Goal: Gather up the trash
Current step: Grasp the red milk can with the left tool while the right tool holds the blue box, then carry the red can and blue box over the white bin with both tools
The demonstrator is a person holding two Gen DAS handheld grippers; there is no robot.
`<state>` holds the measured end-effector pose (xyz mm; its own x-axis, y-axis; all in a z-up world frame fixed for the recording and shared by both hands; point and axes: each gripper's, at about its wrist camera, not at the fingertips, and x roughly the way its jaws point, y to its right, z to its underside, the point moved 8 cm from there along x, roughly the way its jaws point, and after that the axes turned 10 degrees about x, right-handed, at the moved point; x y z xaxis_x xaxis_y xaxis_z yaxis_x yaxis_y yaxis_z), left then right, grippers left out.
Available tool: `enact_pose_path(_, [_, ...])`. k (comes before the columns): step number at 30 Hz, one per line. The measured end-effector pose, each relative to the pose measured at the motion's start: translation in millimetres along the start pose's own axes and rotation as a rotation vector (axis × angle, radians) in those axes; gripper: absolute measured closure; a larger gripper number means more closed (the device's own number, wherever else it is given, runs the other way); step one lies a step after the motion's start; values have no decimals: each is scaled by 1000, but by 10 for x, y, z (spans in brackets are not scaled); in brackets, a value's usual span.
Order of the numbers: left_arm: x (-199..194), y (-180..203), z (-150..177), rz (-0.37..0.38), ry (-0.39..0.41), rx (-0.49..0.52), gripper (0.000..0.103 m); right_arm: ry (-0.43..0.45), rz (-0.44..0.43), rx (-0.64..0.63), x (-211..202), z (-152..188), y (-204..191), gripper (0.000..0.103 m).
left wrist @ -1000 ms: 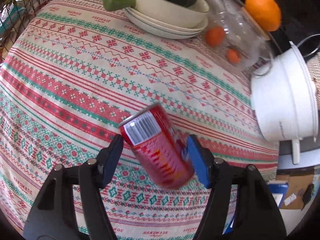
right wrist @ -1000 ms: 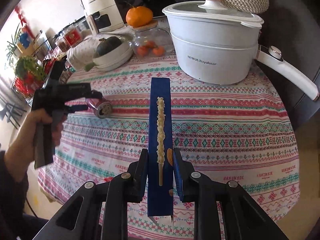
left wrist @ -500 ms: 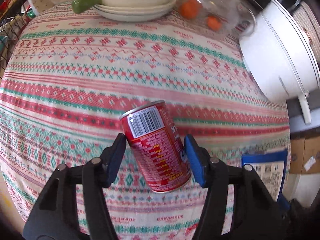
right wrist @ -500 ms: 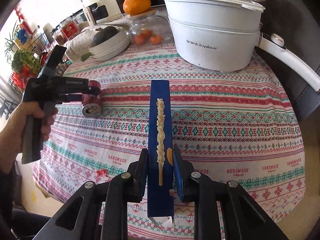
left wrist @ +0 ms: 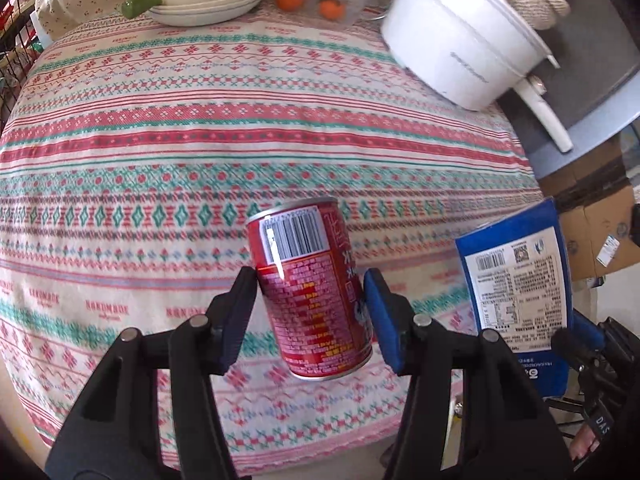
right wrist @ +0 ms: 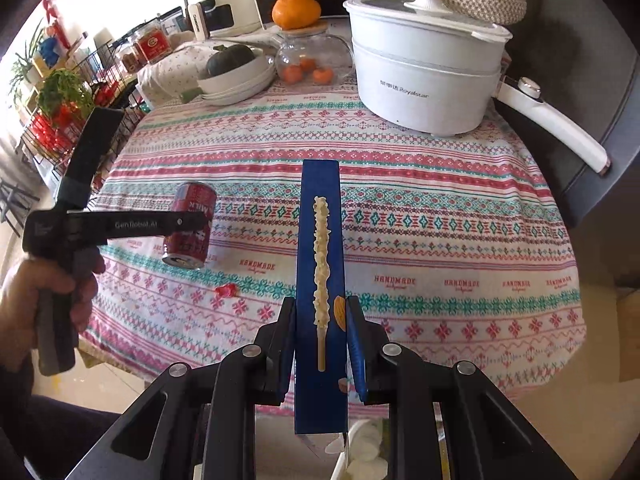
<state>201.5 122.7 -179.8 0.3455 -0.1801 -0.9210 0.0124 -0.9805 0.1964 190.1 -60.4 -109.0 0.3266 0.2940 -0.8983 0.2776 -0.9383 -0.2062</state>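
My left gripper (left wrist: 310,300) is shut on a red drink can (left wrist: 308,296) and holds it tilted above the near part of the table. The can also shows in the right wrist view (right wrist: 190,226), held by the left gripper (right wrist: 192,222). My right gripper (right wrist: 320,322) is shut on a flat blue snack box (right wrist: 320,280), held edge-up over the table's near edge. The box also shows at the right of the left wrist view (left wrist: 518,284). A small red scrap (right wrist: 226,290) lies on the cloth near the front edge.
The round table has a red and green patterned cloth (right wrist: 400,200). At the back stand a white electric pot (right wrist: 424,76), a glass jar with oranges (right wrist: 310,64) and stacked bowls with a squash (right wrist: 234,74). A wire rack (right wrist: 80,92) stands to the left. Something white (right wrist: 360,452) lies below my right gripper.
My left gripper has lifted the can off the cloth and drawn it back toward the table's near edge and the blue box. My right gripper has pulled back slightly with the box.
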Motion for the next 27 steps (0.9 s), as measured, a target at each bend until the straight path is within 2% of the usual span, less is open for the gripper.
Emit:
enact_pose_path(7, [-402, 308, 274, 74, 96, 74, 47, 42, -3, 35, -320, 198, 54, 79])
enact_pose_path(15, [-699, 948, 556, 226, 156, 178, 47, 95, 9, 61, -652, 478, 332, 79])
enact_pose_path(21, [-622, 1603, 816, 312, 142, 334, 47, 103, 30, 68, -862, 729, 657, 79])
enact_pose_path(27, [-398, 2236, 1079, 360, 102, 512, 47, 79, 63, 142, -963, 1100, 1128, 79])
